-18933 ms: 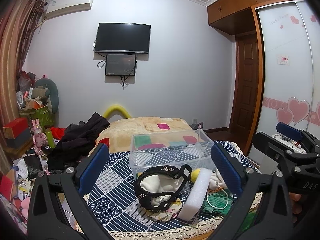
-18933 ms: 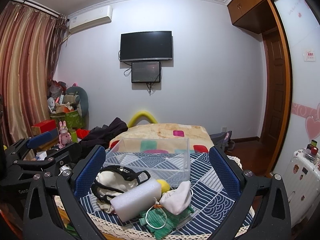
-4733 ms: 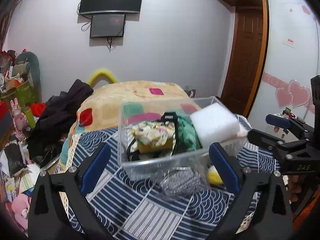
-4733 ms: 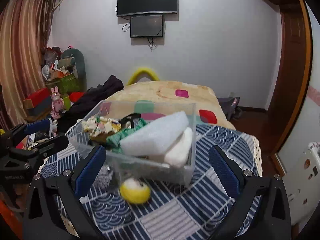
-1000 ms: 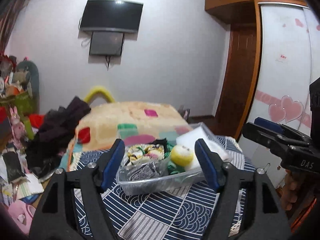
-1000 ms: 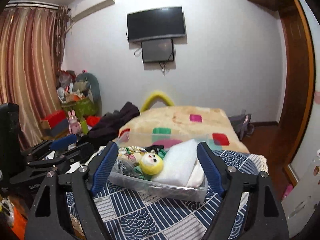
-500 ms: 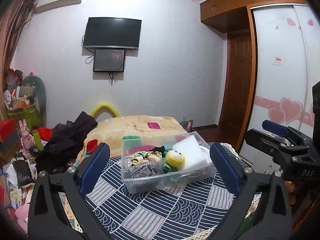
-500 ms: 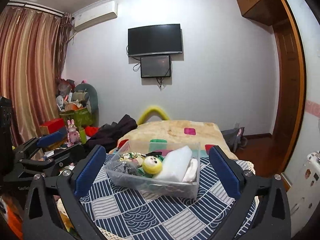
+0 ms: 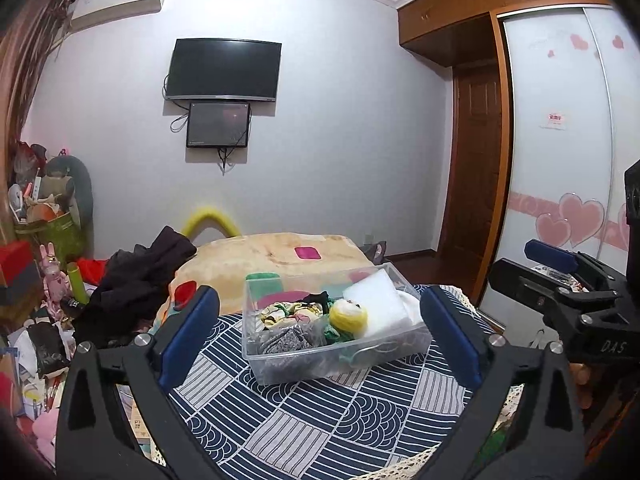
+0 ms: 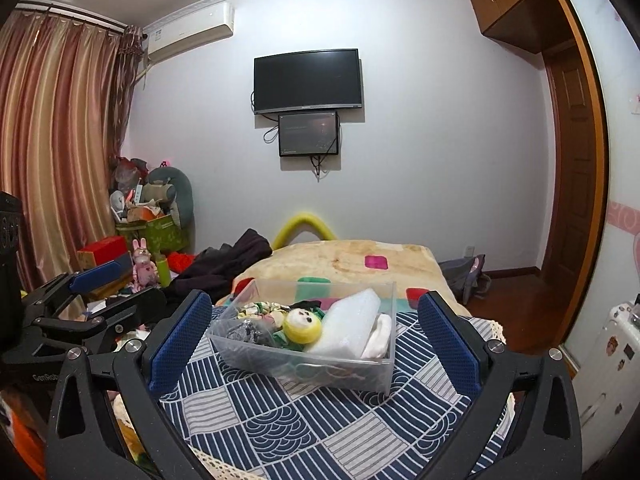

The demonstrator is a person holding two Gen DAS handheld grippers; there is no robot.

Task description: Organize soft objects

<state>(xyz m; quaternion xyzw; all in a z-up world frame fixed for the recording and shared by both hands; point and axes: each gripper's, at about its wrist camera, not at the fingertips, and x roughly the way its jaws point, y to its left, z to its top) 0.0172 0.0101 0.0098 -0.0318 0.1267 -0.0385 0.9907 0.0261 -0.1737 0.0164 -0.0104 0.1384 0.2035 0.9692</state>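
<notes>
While both grippers hang in the air with nothing in them, the clear box sits on the blue and white cloth in front of them. The left gripper has its two blue pads spread wide apart, one on each side of the box but not touching it. The right gripper is spread wide the same way.

Inside the box the soft things are packed close together. A yellow ball toy with a little white face sits near the middle. Right beside it a white foam block leans up toward the back wall. A white cloth is tucked at the right end. A flowery cloth and something green lie behind the ball. A gray bundle fills the left front corner; it may be inside a thin bag, but that is hard to see.

Behind the box is a tan blanket with colored squares. Dark clothes lie in a heap to its left. A black TV hangs on the wall.
</notes>
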